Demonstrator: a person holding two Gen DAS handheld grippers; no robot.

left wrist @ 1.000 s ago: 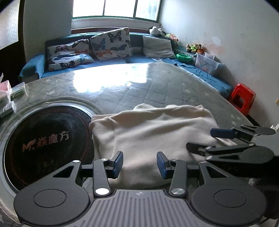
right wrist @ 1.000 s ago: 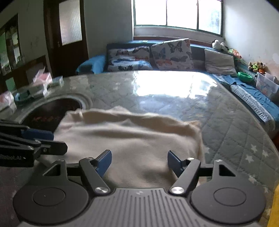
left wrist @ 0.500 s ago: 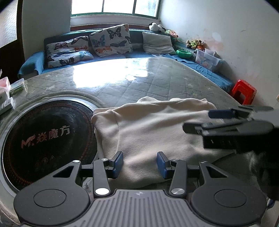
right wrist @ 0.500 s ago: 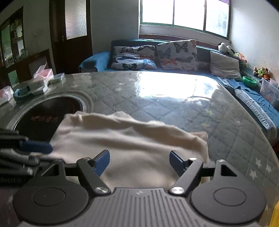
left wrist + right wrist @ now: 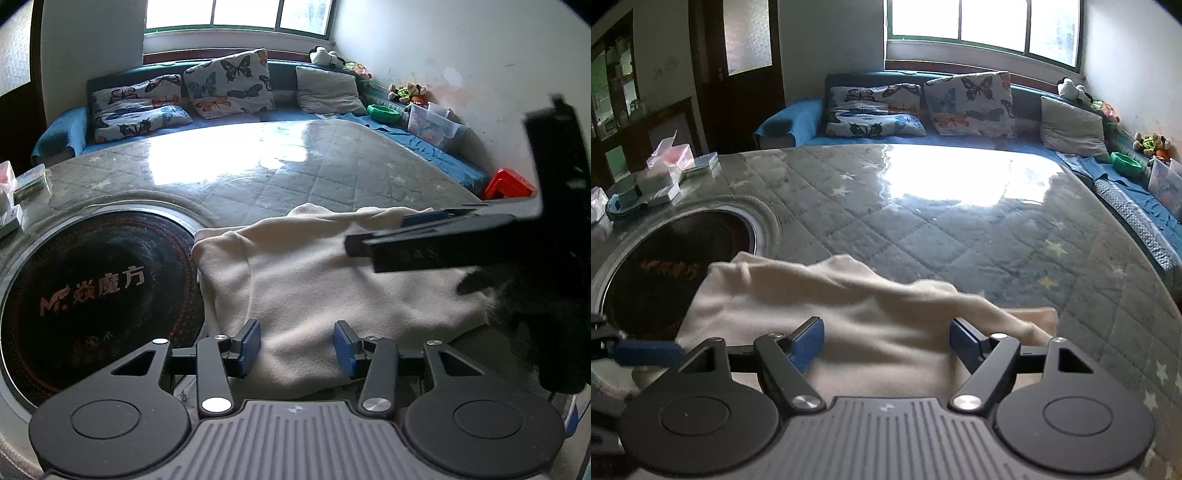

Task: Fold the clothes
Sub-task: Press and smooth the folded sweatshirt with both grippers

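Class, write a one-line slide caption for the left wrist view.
Open left tongs hover over a cream garment on the quilted table, right tongs alongside.

1. The left tongs point forward, their blue pads set apart with nothing between them.
2. The right tongs are spread wider, also gripping nothing.
3. In the left wrist view, the right tongs reach across, ahead and to the right of the left pair.
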